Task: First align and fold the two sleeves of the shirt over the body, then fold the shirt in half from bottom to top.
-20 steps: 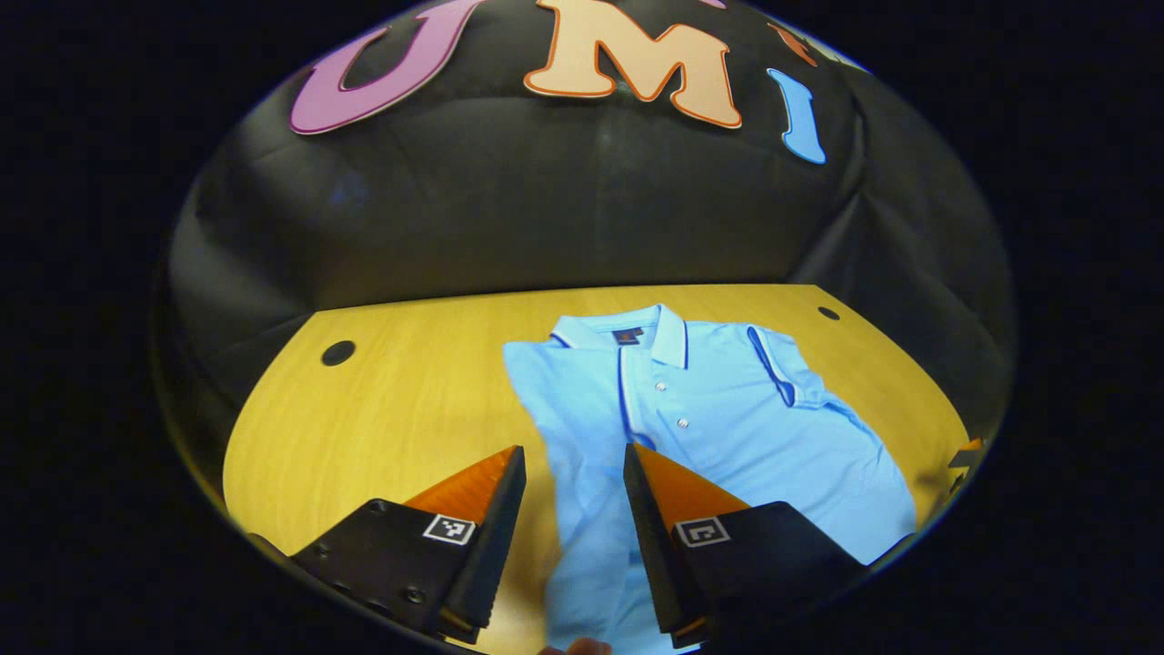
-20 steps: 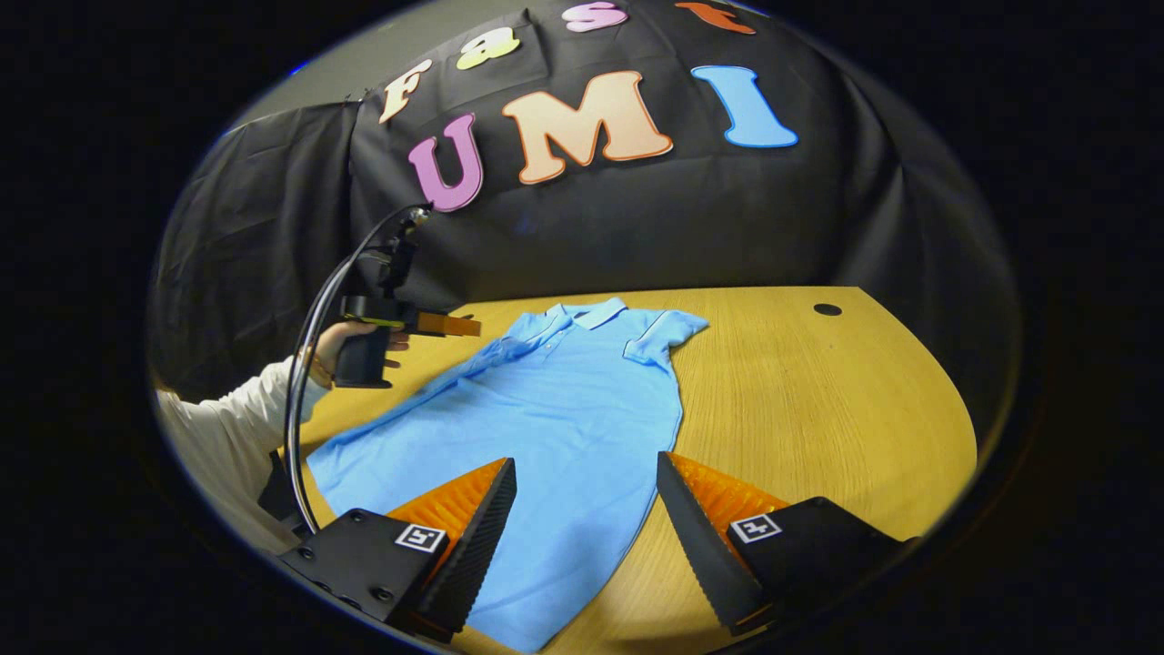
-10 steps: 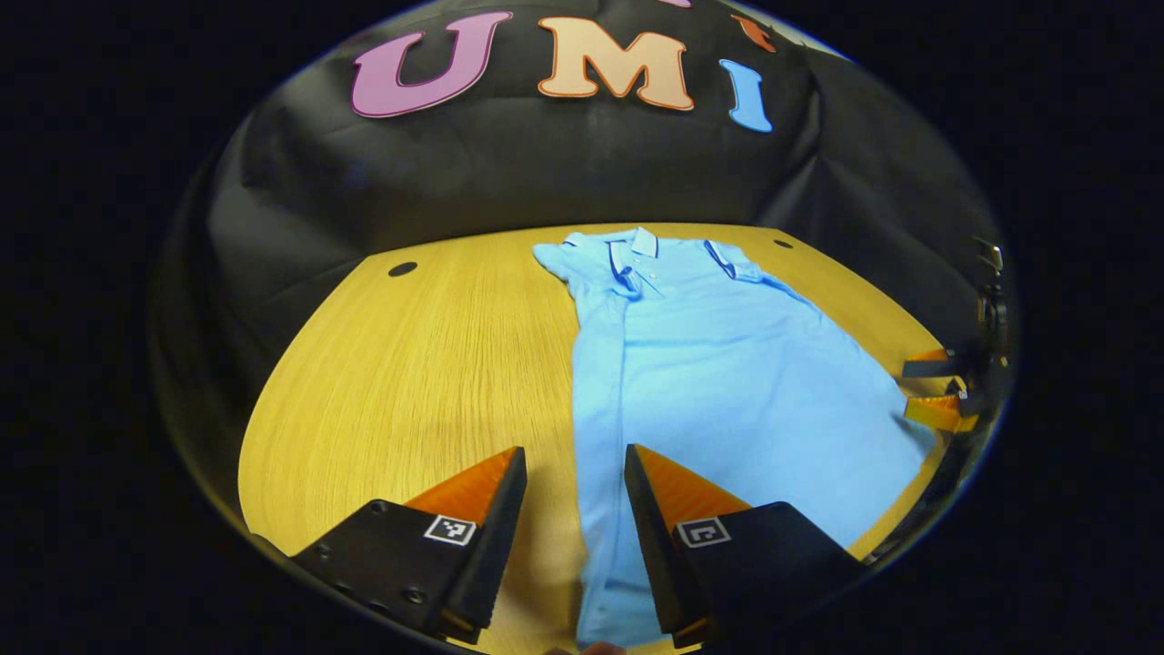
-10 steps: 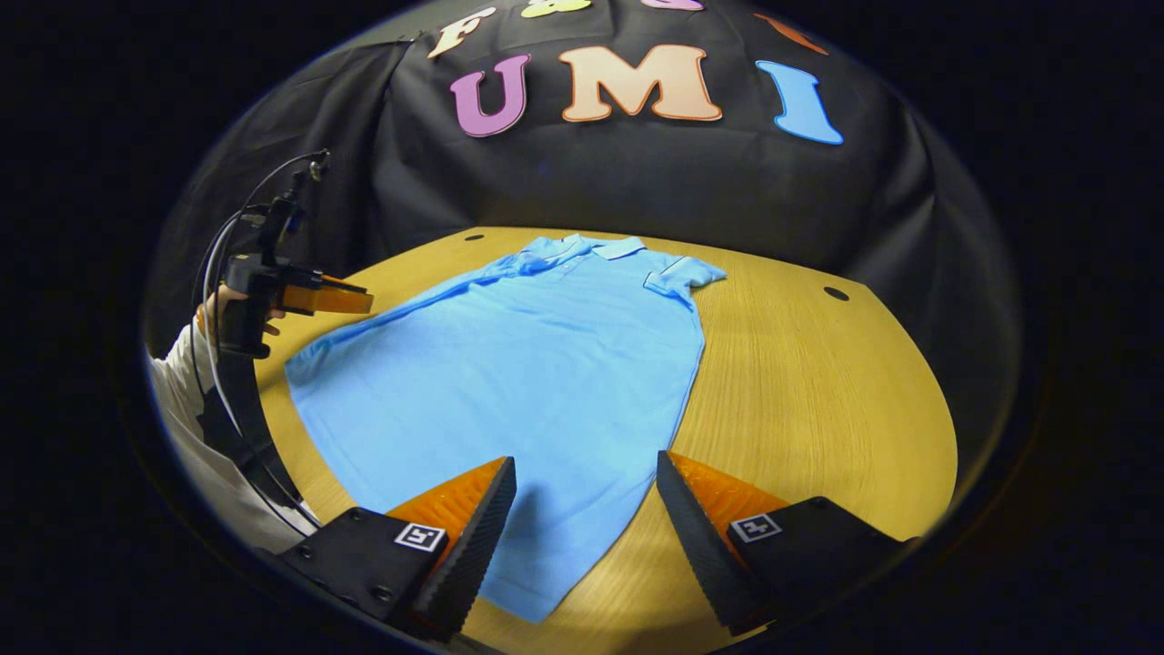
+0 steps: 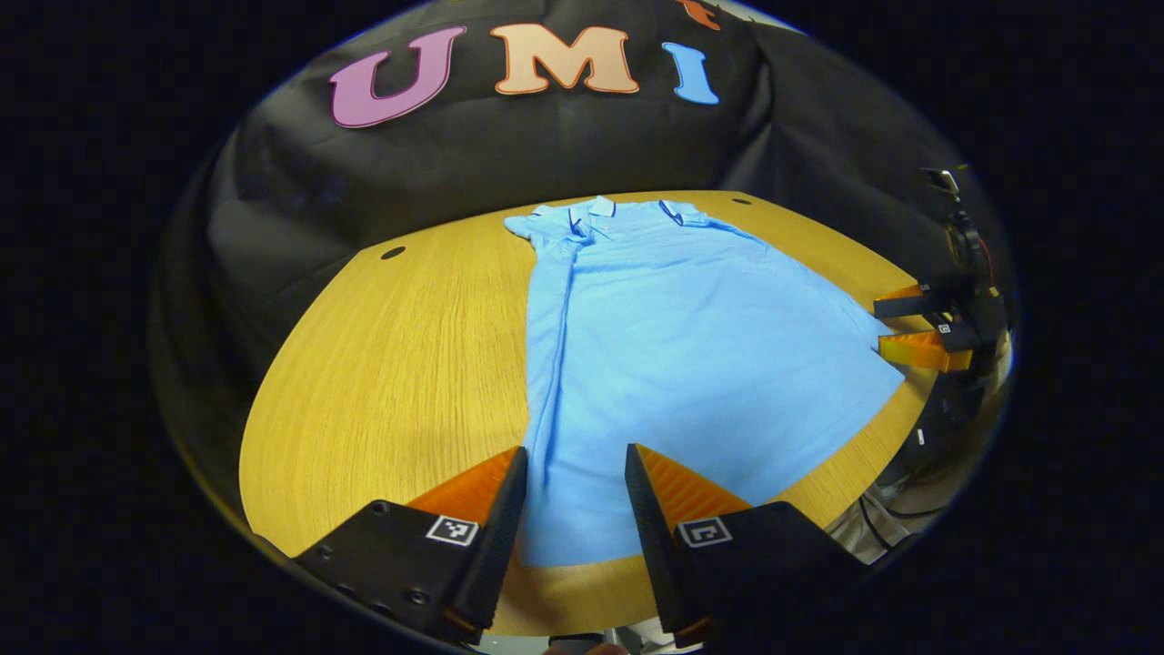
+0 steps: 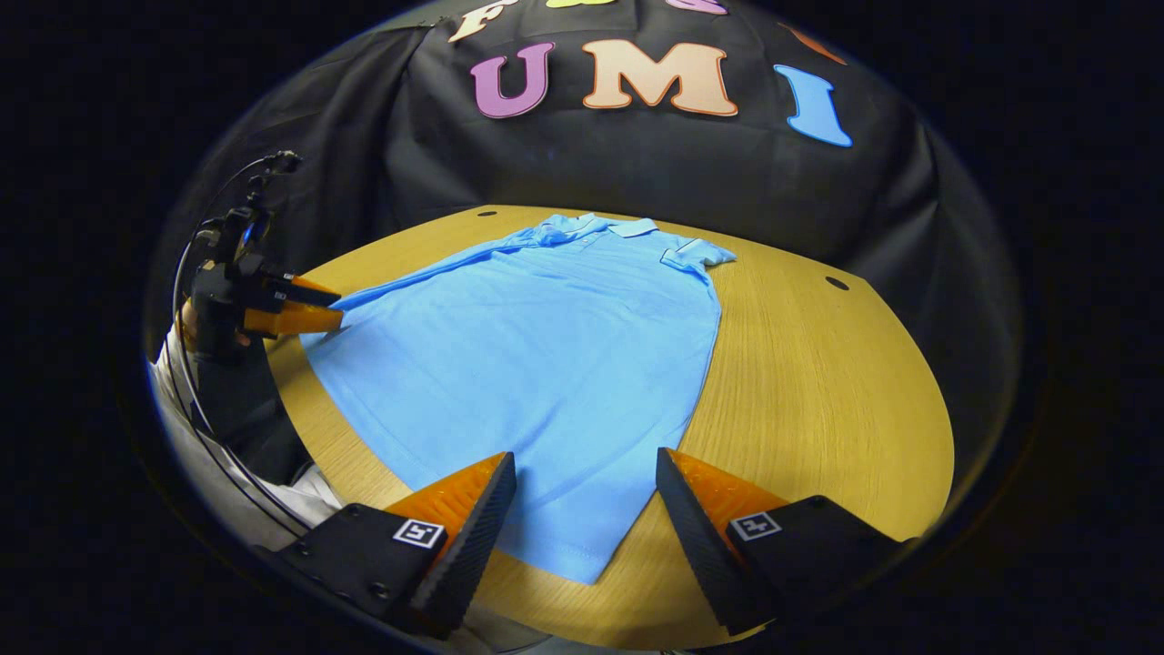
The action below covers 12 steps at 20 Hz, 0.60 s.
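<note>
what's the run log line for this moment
stage: before bottom fold | shirt: flat on table, sleeves folded in | left gripper: open at hem | right gripper: open at hem corner

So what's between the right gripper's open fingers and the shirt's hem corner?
Nothing. In the right gripper view, the right gripper frames the blue shirt hem corner directly; beside it lies bare table.

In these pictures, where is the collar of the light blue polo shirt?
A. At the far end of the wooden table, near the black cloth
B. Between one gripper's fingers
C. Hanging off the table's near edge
A: the light blue polo shirt lies flat on the wooden table, its collar farthest from both grippers.
</note>
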Available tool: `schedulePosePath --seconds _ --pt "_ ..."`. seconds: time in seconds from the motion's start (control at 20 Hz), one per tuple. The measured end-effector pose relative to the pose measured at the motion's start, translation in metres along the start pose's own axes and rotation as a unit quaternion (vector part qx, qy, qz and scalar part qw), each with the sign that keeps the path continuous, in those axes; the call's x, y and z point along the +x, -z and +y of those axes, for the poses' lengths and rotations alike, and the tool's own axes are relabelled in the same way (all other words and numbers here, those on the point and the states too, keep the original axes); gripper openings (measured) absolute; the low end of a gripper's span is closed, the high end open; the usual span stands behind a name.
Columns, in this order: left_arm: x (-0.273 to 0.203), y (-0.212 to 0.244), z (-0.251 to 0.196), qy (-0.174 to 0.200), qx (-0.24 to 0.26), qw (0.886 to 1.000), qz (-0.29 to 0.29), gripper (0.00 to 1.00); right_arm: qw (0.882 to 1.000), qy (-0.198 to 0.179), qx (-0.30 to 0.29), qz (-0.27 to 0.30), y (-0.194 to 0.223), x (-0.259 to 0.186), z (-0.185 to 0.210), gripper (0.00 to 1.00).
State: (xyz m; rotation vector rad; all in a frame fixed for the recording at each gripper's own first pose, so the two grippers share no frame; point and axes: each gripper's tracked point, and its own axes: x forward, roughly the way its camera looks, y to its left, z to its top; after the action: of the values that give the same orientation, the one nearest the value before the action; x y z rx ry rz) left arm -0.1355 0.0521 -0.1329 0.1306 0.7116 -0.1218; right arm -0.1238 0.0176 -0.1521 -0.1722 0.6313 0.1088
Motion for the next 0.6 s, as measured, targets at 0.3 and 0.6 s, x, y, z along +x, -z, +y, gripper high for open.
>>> schedulePosePath --seconds 0.3,0.6 --pt "-0.001 0.004 -0.007 0.019 -0.035 0.999 -0.011 0.64 1.0 -0.025 0.012 -0.004 0.002 0.0 0.012 0.88" --pt "0.007 -0.002 -0.021 0.052 -0.045 0.997 -0.035 0.17 0.998 -0.062 0.004 -0.008 -0.002 0.001 0.034 0.42"
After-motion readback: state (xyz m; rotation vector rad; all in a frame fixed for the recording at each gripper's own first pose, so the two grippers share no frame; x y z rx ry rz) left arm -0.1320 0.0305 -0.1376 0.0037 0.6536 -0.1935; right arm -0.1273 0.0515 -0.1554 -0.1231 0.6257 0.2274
